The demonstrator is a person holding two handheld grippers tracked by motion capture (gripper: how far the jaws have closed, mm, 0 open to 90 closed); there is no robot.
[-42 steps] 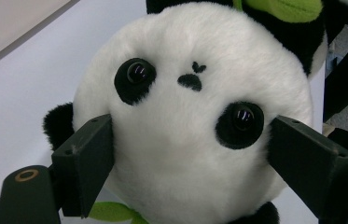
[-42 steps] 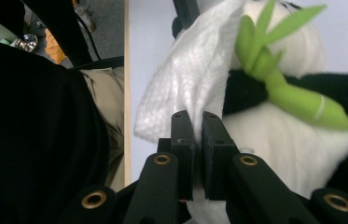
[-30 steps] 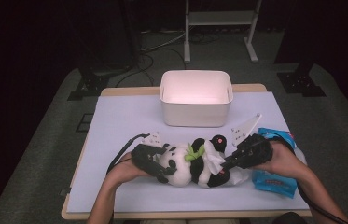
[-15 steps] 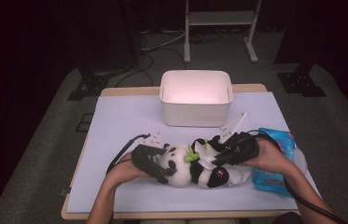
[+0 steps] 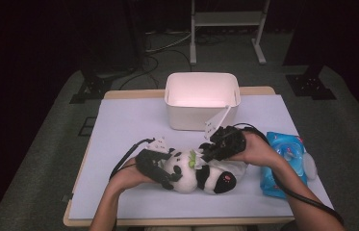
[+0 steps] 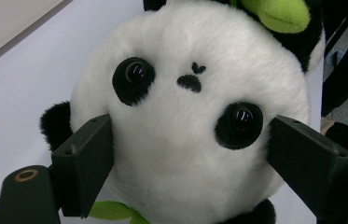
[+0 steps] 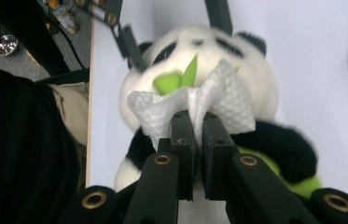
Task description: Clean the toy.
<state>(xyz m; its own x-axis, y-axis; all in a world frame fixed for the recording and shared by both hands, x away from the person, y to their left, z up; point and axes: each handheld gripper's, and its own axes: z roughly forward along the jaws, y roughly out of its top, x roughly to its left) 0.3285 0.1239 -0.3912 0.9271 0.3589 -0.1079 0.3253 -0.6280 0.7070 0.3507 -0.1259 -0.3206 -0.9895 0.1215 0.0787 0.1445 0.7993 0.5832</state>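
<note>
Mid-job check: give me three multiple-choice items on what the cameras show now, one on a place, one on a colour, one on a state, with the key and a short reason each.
1. Where does the white bin stand relative to the panda plush?
A. behind it, farther up the table
B. on top of it
C. under the table

2. What colour is the wipes pack at the person's right?
A. red
B. blue
C. yellow

3. What is the right gripper doing?
A. hanging open over the bin
B. clamped on the panda's ear
C. shut on a white wipe

Key: 1 A, the high view shows the bin beyond the panda toward the table's far edge. 2 B, the pack shows blue beside the right hand. 3 C, the right gripper view shows the jaws pinched together on the bunched wipe against the panda, whose head sits between the jaws of the left gripper.
</note>
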